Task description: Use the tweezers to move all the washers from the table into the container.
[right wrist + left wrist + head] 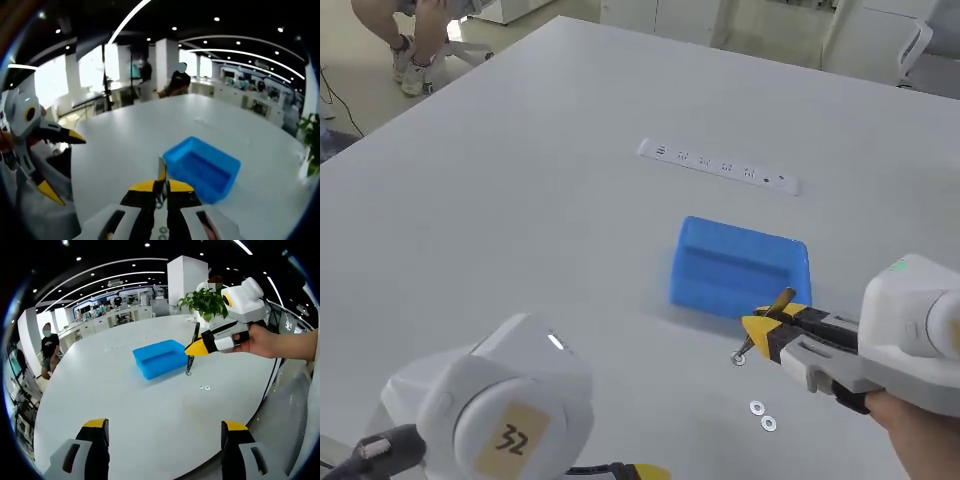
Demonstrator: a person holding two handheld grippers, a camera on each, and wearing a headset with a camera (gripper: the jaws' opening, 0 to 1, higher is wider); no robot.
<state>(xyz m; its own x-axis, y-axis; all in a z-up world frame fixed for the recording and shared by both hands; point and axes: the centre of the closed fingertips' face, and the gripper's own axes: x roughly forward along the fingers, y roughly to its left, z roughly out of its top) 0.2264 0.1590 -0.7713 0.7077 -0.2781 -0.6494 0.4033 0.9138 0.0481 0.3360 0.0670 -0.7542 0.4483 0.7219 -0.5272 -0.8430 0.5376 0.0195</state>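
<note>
The blue container [740, 265] stands open-topped in the middle of the white table [520, 220]. Just in front of it my right gripper [767, 330] is shut on the tweezers [760, 330], which point down at the table. A washer [740, 358] sits at the tweezer tip; I cannot tell whether it is lifted. Two more washers [762, 415] lie on the table close to me. In the left gripper view the left gripper [165, 442] stands open with nothing between its fingers, well short of the container [160, 357] and the tweezers [192, 350].
A white power strip [718, 165] lies behind the container. The table's near edge runs close to my left gripper. A potted plant [207, 302] stands at the far side. People stand and sit beyond the table [49, 347].
</note>
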